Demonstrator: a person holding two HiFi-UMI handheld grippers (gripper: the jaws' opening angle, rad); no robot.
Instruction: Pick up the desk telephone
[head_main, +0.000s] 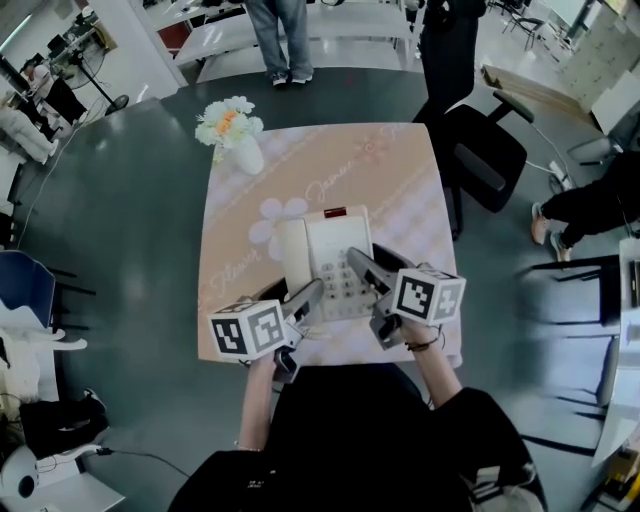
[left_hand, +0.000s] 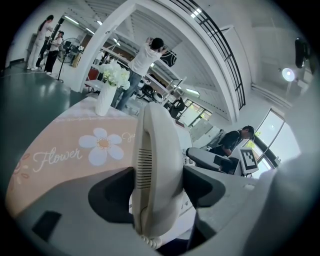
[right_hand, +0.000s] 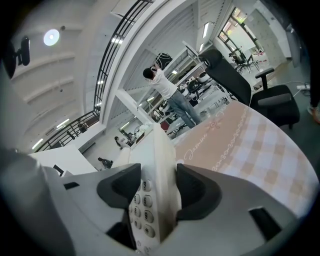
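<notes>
The cream desk telephone (head_main: 330, 248) is held over the pink flowered tablecloth (head_main: 400, 180), with a gripper at each side. My left gripper (head_main: 312, 297) is shut on its handset side: in the left gripper view the handset (left_hand: 155, 150) fills the gap between both dark pads, and the coiled cord shows below. My right gripper (head_main: 362, 268) is shut on the phone's right edge. In the right gripper view the keypad (right_hand: 142, 210) and the body edge (right_hand: 162, 165) sit pressed between the pads. The phone's underside is hidden.
A white vase of flowers (head_main: 238, 135) stands at the table's far left corner. A black office chair (head_main: 485, 150) is beside the table's right far side. People stand beyond the table (head_main: 283, 40), and someone's legs (head_main: 585, 205) show at the right.
</notes>
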